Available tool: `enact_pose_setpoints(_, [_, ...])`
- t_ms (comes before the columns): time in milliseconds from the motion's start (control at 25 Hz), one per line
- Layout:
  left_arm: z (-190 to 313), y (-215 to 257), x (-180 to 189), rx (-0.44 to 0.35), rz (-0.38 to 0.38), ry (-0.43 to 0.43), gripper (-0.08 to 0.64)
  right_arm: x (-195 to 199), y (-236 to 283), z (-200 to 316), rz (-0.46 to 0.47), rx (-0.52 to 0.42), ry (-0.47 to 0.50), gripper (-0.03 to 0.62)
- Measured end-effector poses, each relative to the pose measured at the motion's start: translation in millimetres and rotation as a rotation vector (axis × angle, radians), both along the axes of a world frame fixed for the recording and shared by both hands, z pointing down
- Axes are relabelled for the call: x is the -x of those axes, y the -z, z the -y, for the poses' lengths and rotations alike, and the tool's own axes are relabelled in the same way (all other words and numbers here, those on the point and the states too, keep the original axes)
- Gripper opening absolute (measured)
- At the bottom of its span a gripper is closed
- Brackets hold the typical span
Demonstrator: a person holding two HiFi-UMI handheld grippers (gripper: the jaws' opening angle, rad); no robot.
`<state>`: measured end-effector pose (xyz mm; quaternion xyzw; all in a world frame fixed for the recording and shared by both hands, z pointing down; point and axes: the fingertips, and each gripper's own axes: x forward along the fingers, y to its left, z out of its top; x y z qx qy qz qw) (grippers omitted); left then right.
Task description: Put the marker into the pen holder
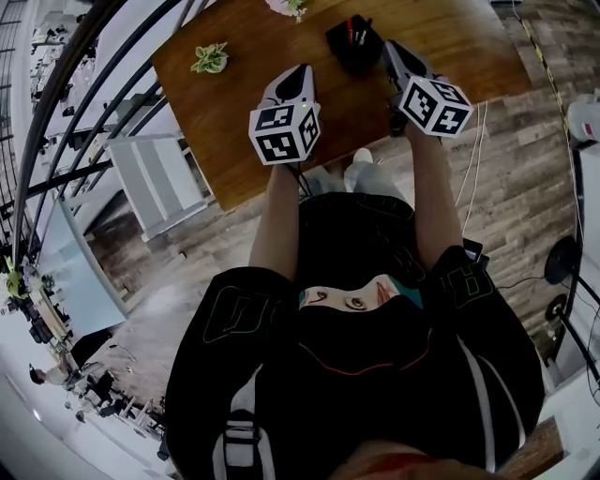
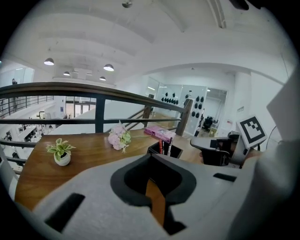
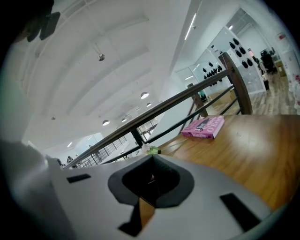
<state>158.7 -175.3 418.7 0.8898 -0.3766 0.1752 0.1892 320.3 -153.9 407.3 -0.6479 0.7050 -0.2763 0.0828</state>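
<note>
A black pen holder (image 1: 354,44) stands on the wooden table (image 1: 234,122) near its far edge, with a red marker (image 1: 352,30) and other pens upright in it. In the left gripper view the pen holder (image 2: 165,149) shows just beyond my left gripper (image 2: 152,161), with the red marker (image 2: 161,146) sticking out. My left gripper (image 1: 302,71) hovers to the holder's near left, jaws together, nothing between them. My right gripper (image 1: 392,49) sits close beside the holder's right side. Its jaws are together too in the right gripper view (image 3: 151,161), with nothing held.
A small potted plant (image 1: 210,58) stands at the table's left, pink flowers (image 1: 287,7) at the far edge. A pink book (image 3: 205,127) lies on the wood near a black railing (image 3: 187,101). Cables (image 1: 476,159) run over the floor on the right.
</note>
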Motion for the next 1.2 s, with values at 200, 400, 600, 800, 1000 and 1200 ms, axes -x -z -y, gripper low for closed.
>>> enact_pose_setpoints(200, [-5, 15, -6, -0.035, -0.039, -0.048, 0.009, 5, 20, -18, 0.026, -0.089, -0.013, 0.003])
enact_pose_setpoints(400, [-4, 46, 4, -0.115, -0.062, -0.066, 0.009, 23, 47, -25, -0.061, -0.099, -0.003, 0.003])
enact_pose_setpoints(600, [-1, 90, 23, -0.208, -0.099, -0.068, 0.009, 41, 72, -26, -0.107, -0.098, -0.023, 0.003])
enact_pose_setpoints(800, [7, 123, 59, -0.276, -0.127, -0.015, 0.009, 59, 107, -32, -0.158, -0.135, -0.053, 0.003])
enact_pose_setpoints(1000, [19, 144, 85, -0.297, -0.183, 0.037, 0.009, 73, 131, -37, -0.208, -0.161, -0.081, 0.003])
enact_pose_setpoints(1200, [25, 168, 107, -0.307, -0.260, 0.095, 0.009, 82, 158, -41, -0.267, -0.196, -0.121, 0.003])
